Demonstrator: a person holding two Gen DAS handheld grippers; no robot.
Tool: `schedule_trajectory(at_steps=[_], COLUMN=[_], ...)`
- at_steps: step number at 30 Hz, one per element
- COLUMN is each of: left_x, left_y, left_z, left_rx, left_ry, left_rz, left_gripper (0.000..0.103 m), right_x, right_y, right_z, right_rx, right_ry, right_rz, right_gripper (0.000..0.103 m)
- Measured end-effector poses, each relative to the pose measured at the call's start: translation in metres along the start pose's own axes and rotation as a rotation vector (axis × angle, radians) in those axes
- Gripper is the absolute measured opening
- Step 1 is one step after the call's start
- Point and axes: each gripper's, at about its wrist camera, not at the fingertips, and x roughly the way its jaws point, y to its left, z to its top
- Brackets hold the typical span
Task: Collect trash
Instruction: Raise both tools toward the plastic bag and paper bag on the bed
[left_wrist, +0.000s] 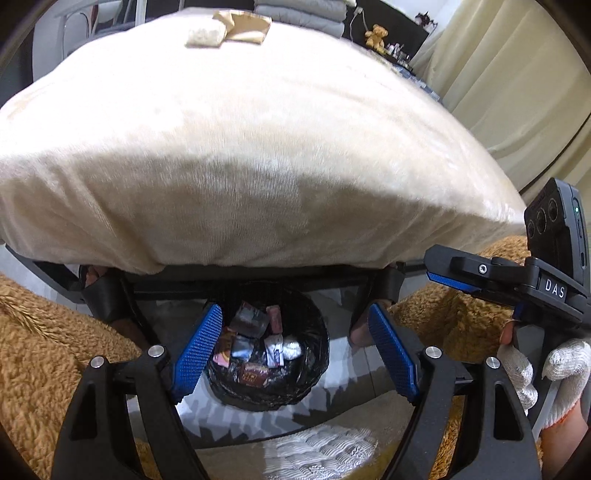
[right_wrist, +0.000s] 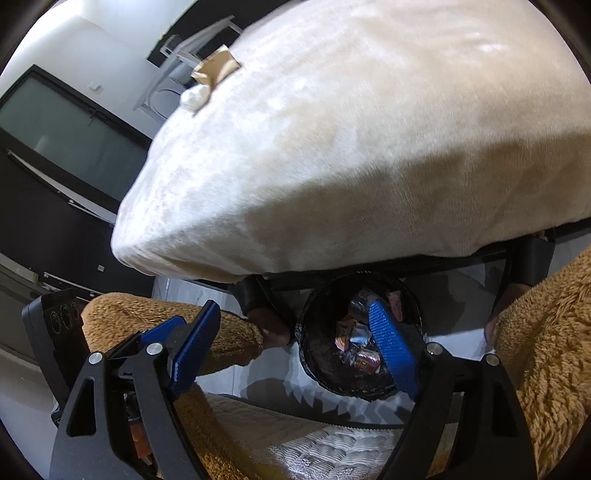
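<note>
Both grippers, left gripper (left_wrist: 295, 350) and right gripper (right_wrist: 295, 350), hang released and empty over the bin (left_wrist: 267, 350); remaining trash, a crumpled brown paper (left_wrist: 247, 26), lies far across the cushion (left_wrist: 240, 147), likely light and crushable, best pinched at a raised fold.

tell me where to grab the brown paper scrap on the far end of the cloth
Grip the brown paper by its near right corner, which overhangs nothing and lies flat on the cloth. Come from above, open fingers straddling that edge, clear of the white wad touching its left side.
</note>
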Motion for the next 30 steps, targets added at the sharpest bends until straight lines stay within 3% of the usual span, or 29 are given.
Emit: schedule_trajectory(at_steps=[5, 13, 20, 30], left_x=[-0.015, -0.033, -0.042, -0.033], left_y=[0.007, 0.017, 0.035, 0.060], left_z=[0.009, 0.037, 0.079, 0.148], left_rx=[-0.017, -0.005, 0.013, 0.053], left_ry=[-0.069, -0.176, -0.250, -0.310], left_rz=[-0.034, -0.037, -0.024, 0.020], left_gripper=[0.079, 0.079, 0.079, 0.079], right_x=[-0.026, -0.042, -0.037, -0.014], right_y=[0.013, 0.031, 0.041, 0.025], right_z=[0.006, 0.031, 0.064, 0.127], right_rx=[-0.093, -0.222, -0.315, -0.299], right_ry=[-0.118, -0.224, -0.265, -0.260], right_rz=[0.047, 0.058, 0.023, 0.001], right_gripper=[0.082, 0.082, 0.082, 0.083])
